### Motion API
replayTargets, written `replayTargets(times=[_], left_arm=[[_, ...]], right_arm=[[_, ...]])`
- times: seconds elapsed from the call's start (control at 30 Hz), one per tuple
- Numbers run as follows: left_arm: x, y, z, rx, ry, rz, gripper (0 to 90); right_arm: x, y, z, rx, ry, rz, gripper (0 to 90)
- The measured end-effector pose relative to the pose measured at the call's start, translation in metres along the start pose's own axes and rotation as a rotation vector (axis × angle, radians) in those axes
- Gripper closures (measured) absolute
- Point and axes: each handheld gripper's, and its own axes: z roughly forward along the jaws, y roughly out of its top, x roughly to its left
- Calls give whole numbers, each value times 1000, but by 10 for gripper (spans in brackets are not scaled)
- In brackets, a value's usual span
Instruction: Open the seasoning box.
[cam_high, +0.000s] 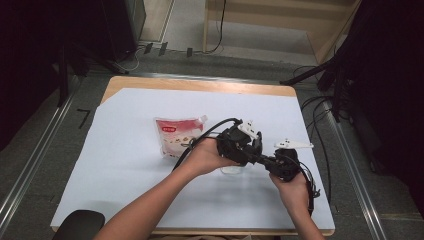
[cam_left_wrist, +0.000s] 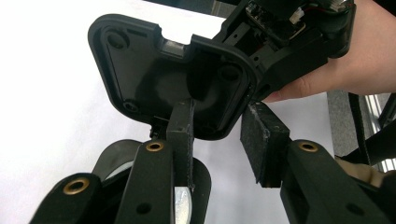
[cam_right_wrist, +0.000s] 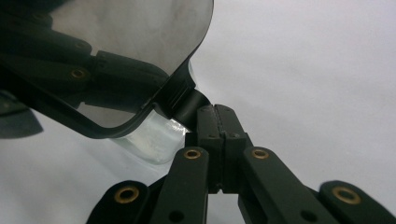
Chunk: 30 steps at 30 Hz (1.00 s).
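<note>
A dark, see-through lid (cam_right_wrist: 140, 42) with a black rim hangs tilted over a clear container (cam_right_wrist: 149, 140). My right gripper (cam_right_wrist: 217, 112) is shut on the black tab at the lid's edge. In the left gripper view the lid's underside (cam_left_wrist: 154, 79) faces me, and my left gripper (cam_left_wrist: 219, 112) stands open with the lid's lower corner just ahead of its gap. The container's rim (cam_left_wrist: 114, 161) lies below the left fingers. In the high view both grippers, left (cam_high: 248, 150) and right (cam_high: 265, 160), meet right of the table's middle, above the clear container (cam_high: 231, 170).
A red and white spouted pouch (cam_high: 177, 136) lies flat just left of the hands. A white sheet (cam_high: 125, 165) covers the wooden table (cam_high: 200, 84). Cables (cam_high: 320, 145) trail off the right edge. A dark rounded object (cam_high: 80, 225) sits at the near left corner.
</note>
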Motion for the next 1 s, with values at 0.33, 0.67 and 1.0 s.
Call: replayTargets(times=[0.33,0.67,1.0], left_arm=[[4,-3,1,-20,-35,-31,656],[11,-9,-22,-60,-71,-83,573],[8,-20,-41,-39,-75,-83,574]], right_arm=[[-1,1,0,-8,17,4,900],[2,-2,-21,-30,24,-6,875],[31,-17,-28,-6,71,-73,774]])
